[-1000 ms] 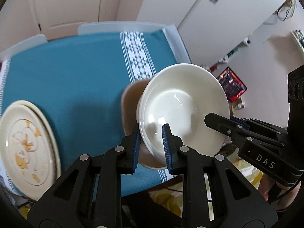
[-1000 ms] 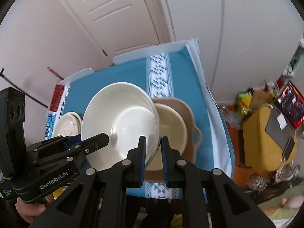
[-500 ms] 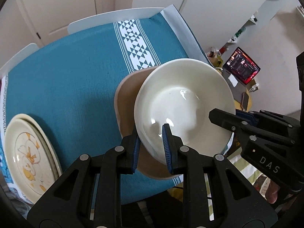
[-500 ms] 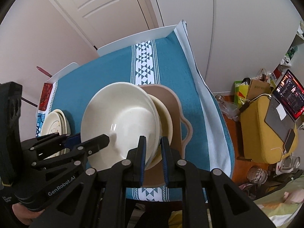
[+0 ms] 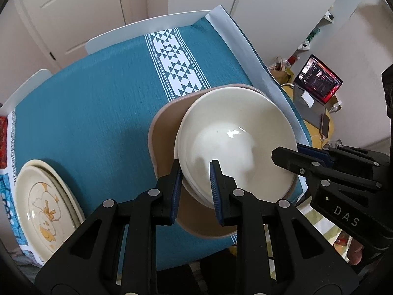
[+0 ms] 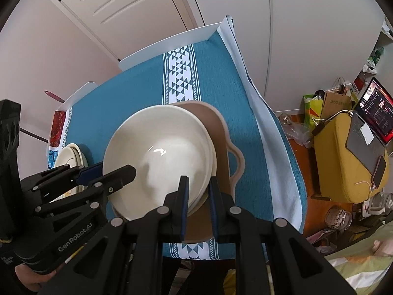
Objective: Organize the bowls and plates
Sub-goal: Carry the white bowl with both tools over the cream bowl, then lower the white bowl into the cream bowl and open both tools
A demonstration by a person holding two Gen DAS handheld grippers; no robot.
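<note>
A cream bowl [image 5: 235, 142] [image 6: 159, 147] sits nested in a second cream bowl, whose rim [image 6: 213, 157] shows just outside it. Both rest in a tan dish with handles [image 5: 164, 132] [image 6: 222, 132] on the teal tablecloth [image 5: 98, 103]. My left gripper [image 5: 195, 172] is shut on the near left rim of the top bowl. It also shows in the right wrist view as the left gripper [image 6: 108, 169]. My right gripper [image 6: 198, 186] is shut on the near right rim, seen from the left wrist as the right gripper [image 5: 294, 152]. Whether the pads also pinch the lower rim is unclear.
Stacked cream plates with an orange drawing [image 5: 44, 211] [image 6: 71, 157] lie at the table's left edge. White chair backs [image 5: 147, 29] stand at the far side. Beside the table on the right, a laptop [image 6: 375, 113] rests on a yellow case [image 6: 343, 162] amid floor clutter.
Both grippers have sunk with the cream bowl. It hung tilted and offset above the tan dish before; now it sits down in the lower bowl. Both grips are unchanged.
</note>
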